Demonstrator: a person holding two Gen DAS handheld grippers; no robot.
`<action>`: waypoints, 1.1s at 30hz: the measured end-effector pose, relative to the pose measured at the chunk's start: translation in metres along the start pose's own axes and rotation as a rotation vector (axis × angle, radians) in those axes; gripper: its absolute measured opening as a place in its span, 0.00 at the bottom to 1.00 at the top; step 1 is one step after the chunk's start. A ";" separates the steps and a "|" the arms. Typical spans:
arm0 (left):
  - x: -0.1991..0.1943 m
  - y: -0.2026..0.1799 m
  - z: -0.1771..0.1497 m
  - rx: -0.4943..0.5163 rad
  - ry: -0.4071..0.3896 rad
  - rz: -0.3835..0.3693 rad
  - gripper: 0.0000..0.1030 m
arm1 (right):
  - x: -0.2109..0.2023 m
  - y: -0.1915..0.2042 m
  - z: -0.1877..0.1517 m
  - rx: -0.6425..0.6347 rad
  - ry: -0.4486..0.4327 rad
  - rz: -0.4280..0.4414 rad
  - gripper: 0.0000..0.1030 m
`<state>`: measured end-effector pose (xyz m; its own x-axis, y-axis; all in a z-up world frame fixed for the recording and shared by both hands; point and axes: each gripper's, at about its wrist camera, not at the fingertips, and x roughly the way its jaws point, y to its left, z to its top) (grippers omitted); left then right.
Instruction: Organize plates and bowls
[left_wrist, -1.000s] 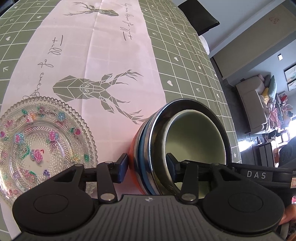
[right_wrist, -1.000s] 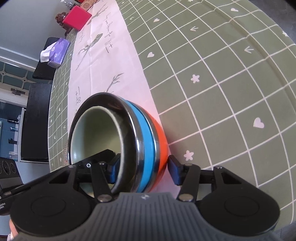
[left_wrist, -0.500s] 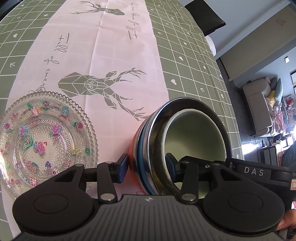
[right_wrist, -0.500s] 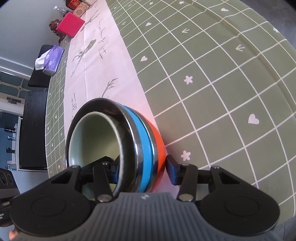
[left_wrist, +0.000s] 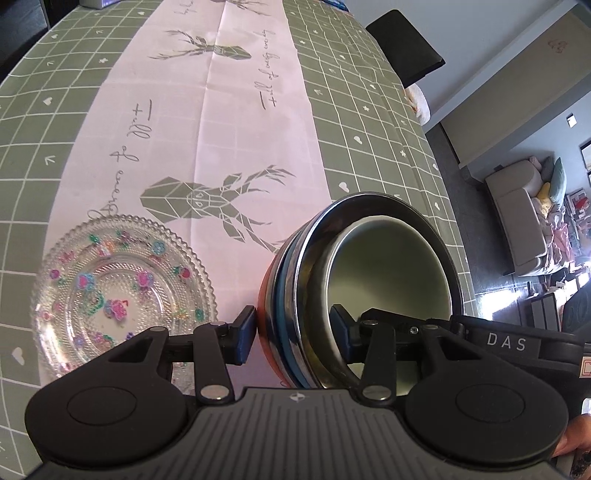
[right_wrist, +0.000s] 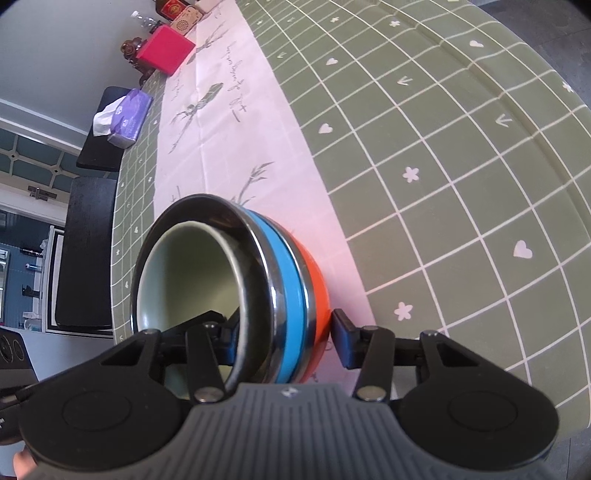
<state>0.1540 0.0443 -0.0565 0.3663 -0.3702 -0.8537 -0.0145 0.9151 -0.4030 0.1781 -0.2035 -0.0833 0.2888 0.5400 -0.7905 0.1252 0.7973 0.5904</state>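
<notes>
A nested stack of bowls (left_wrist: 284, 295) hangs above the table: orange outside, then blue, then steel, with a pale green bowl (left_wrist: 391, 266) innermost. My left gripper (left_wrist: 291, 332) is shut on one side of its wall, one pad on the orange shell and one inside the green bowl. My right gripper (right_wrist: 286, 334) is shut on the opposite side of the same stack (right_wrist: 291, 280), and part of it shows at the right of the left wrist view. A clear glass plate (left_wrist: 122, 295) with coloured flowers lies on the pink runner, left of the stack.
The green checked tablecloth (right_wrist: 443, 184) falls away at the table's edge on the right. A purple tissue pack (right_wrist: 123, 120) and a red box (right_wrist: 166, 55) sit at the far end. Black chairs (left_wrist: 404, 48) stand beside the table. A sofa (left_wrist: 517, 221) is farther off.
Both grippers have risen with the bowl stack still clamped between them; the table and the glass plate look farther below. The grips have not shifted.
</notes>
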 end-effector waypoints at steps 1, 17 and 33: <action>-0.004 0.001 0.001 0.001 -0.006 0.002 0.47 | -0.001 0.004 0.000 -0.007 -0.002 0.003 0.46; -0.051 0.061 0.010 -0.068 -0.063 0.064 0.47 | 0.032 0.075 -0.004 -0.107 0.046 0.062 0.45; -0.057 0.123 -0.001 -0.177 -0.046 0.072 0.47 | 0.082 0.116 -0.021 -0.174 0.136 0.033 0.45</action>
<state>0.1309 0.1774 -0.0579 0.4008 -0.2930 -0.8681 -0.2045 0.8949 -0.3965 0.1960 -0.0612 -0.0835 0.1582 0.5885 -0.7928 -0.0508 0.8067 0.5887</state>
